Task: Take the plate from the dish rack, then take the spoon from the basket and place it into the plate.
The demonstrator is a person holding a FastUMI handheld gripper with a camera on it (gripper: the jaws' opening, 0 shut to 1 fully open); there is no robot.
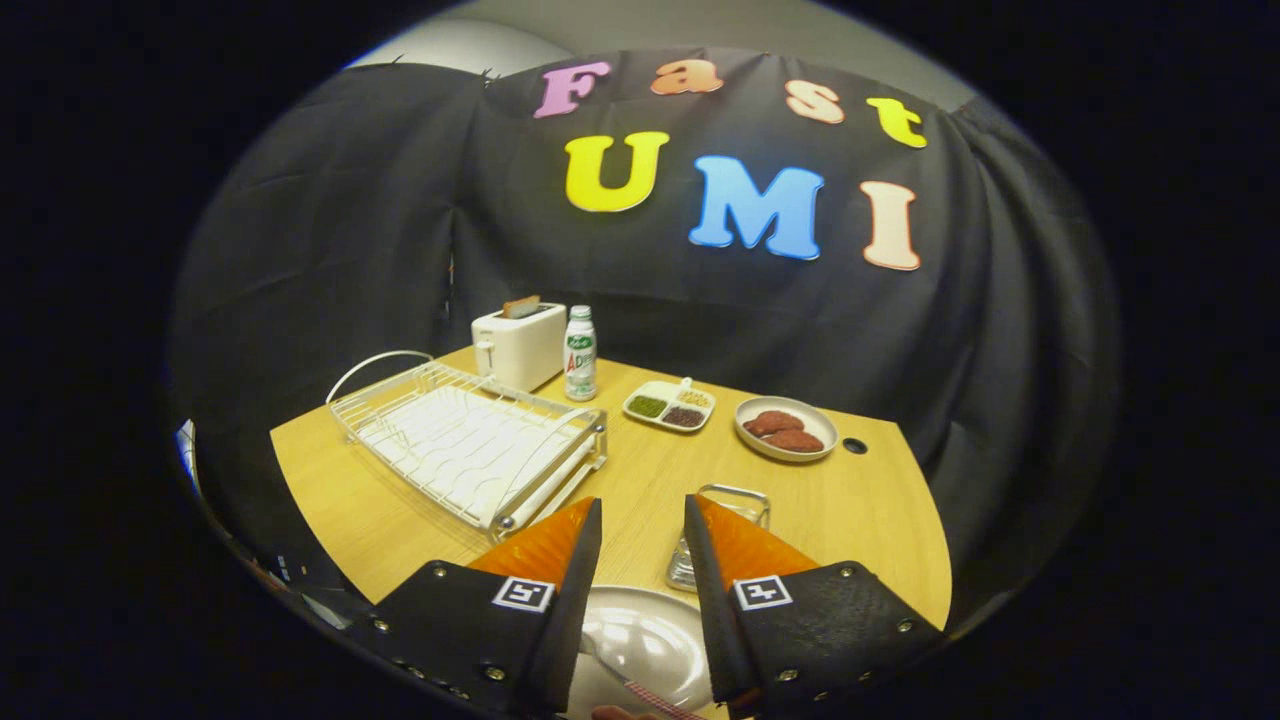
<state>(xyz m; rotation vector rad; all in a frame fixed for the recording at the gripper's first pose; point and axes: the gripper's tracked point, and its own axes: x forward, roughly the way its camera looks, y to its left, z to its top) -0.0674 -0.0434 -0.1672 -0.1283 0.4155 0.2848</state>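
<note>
So the gripper (643, 520) is hovering with its fingers spread apart, nothing clamped between them. Right under and between the fingers the round white ceramic plate (645, 640) is sitting on the light wooden table (860, 500), so it's already out of the rack. The slim metal spoon with a red-checked handle (625, 675) is lying in the plate, bowl end pointing away toward the fingertips, handle running back toward the near side; I'm guessing the job is basically done and the next move is just backing off. The handle's end is getting cut off low down, and there's something reddish there I can't make out. Just beyond the right finger the small wire basket (735, 500) is peeking out, mostly hidden, contents unclear. Further ahead on the left the white wire dish rack (470, 440) is standing empty.
</note>
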